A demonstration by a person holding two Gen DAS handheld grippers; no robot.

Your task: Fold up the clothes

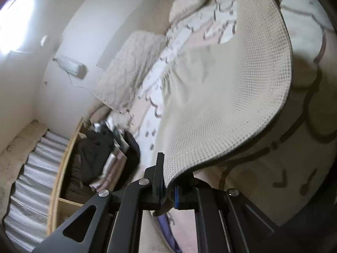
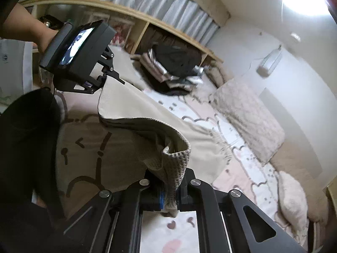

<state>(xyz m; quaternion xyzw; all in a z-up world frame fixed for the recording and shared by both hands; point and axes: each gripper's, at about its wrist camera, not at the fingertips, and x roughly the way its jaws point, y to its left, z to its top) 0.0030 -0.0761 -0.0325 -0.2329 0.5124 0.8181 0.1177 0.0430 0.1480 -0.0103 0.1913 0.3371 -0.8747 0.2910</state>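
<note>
A cream waffle-knit garment (image 1: pixel 231 97) hangs lifted over the bed. My left gripper (image 1: pixel 167 189) is shut on one corner of its edge. In the right wrist view the same garment (image 2: pixel 134 113) stretches between both grippers and sags onto the bed. My right gripper (image 2: pixel 169 196) is shut on a bunched corner of it. The left gripper (image 2: pixel 101 80) shows there too, held by a hand at the upper left, clamped on the far corner.
The bed has a patterned white and pink cover (image 2: pixel 242 154) with fluffy pillows (image 2: pixel 250 118) along the wall. A pile of dark and striped clothes (image 2: pixel 174 67) lies by a wooden shelf (image 2: pixel 147 19). The person's dark-clad leg (image 2: pixel 27 139) is at left.
</note>
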